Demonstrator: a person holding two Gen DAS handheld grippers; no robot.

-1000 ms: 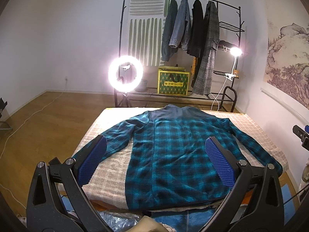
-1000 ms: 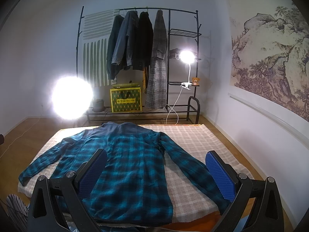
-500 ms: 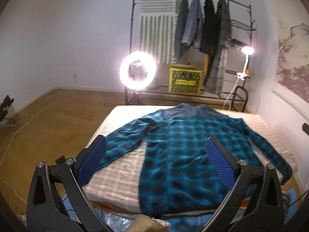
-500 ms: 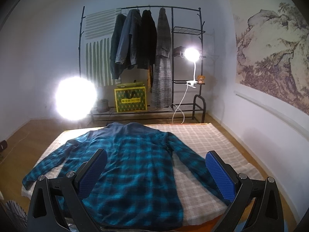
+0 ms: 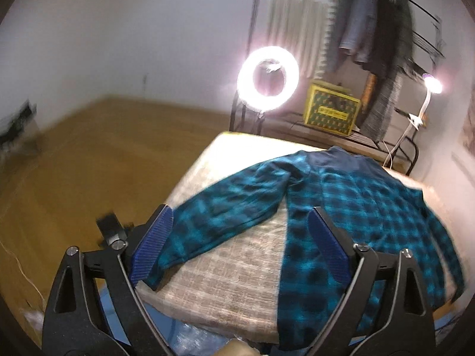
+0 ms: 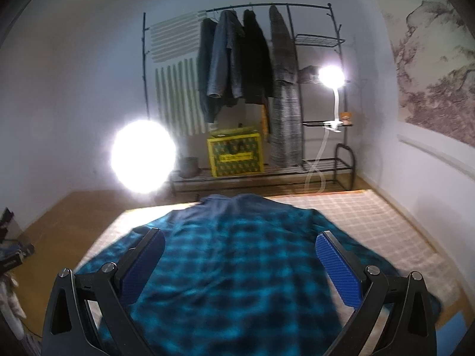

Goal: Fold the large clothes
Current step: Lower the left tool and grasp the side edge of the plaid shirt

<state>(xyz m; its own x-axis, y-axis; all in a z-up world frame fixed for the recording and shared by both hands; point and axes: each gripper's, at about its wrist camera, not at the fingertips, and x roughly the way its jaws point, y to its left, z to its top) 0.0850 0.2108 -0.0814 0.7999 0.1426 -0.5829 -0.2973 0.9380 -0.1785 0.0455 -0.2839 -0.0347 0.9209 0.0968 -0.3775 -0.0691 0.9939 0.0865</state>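
Bedroom setup with a clothes rack (image 6: 249,89) and ring light (image 5: 268,77) at the back wall. Teal plaid shirt (image 5: 350,207) is spread flat on the bed (image 5: 225,279), one sleeve reaching the near left corner. Left gripper (image 5: 240,246) and right gripper (image 6: 237,267) both hover above it, spread wide, holding nothing.

left tongs (image 5: 239,241) swung toward the shirt's (image 5: 341,207) left sleeve, right tongs (image 6: 239,262) over its body
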